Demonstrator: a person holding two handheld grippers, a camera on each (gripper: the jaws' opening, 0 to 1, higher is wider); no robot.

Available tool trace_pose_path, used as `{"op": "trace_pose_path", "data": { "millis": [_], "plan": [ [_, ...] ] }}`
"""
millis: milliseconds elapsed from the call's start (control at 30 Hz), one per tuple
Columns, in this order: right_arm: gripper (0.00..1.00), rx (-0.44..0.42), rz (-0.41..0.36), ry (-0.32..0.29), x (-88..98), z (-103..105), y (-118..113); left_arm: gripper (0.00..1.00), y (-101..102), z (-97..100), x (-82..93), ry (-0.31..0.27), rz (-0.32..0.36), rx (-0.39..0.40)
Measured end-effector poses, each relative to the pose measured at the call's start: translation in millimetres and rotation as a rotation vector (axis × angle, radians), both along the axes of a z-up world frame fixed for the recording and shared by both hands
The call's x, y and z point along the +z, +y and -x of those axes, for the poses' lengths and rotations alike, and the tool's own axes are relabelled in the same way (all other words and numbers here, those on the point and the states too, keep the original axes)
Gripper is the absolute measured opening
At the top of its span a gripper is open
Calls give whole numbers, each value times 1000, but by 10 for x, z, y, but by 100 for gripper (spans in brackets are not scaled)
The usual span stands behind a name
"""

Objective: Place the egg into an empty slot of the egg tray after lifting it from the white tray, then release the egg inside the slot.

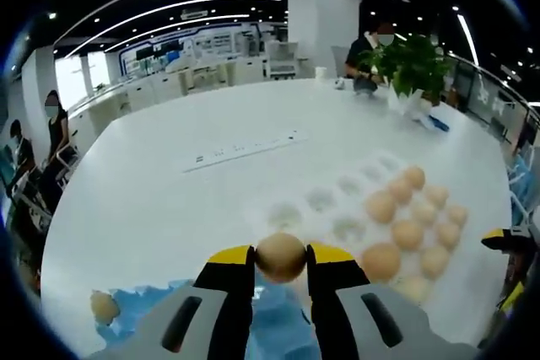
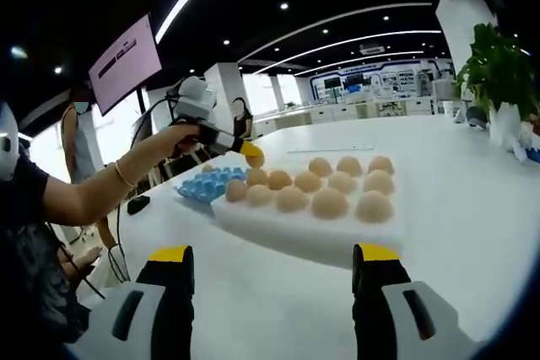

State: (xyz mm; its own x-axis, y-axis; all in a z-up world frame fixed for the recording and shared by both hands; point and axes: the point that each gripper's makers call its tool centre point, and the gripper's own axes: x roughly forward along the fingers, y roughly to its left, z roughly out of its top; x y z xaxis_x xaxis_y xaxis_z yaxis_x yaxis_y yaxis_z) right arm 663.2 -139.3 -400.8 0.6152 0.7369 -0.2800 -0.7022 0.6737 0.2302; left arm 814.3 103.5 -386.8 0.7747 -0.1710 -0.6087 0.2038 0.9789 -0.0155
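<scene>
In the left gripper view, the left hand-held gripper (image 1: 281,260) rises from the bottom centre of the frame, its yellow-tipped jaws pinching a brown egg (image 1: 281,255) between them. The egg is held above the white worktop (image 1: 169,200), just short of the egg tray (image 1: 337,200), a white tray that runs from the centre toward the right of the frame. The slots on its right side hold eggs, while the slots on its left side, nearest the held egg, are bare. A blue tray (image 1: 278,326) lies under the jaws at the bottom of the frame, with another egg (image 1: 104,306) at its lower-left end. A white power strip (image 1: 245,149) lies on the worktop above centre, and a potted plant (image 1: 409,65) stands at the upper right.

In the right gripper view, the right hand-held gripper (image 2: 274,280) has its jaws spread wide at the bottom of the frame, with nothing between them. The egg tray (image 2: 312,225) sits at the centre, and a person's hand (image 2: 173,137) at centre left holds the left gripper over its far left end.
</scene>
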Motion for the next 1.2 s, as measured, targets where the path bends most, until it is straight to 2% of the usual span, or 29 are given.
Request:
{"op": "trace_pose_path", "data": {
  "millis": [533,633,1200],
  "plan": [
    [79,9,4,5,-13,31,43,23,362,103,-55,23,-22,60],
    [79,8,5,6,-16,30,43,23,375,142,-69,29,-13,57],
    [80,20,4,-6,3,48,72,23,705,211,-50,28,-25,111]
  ]
}}
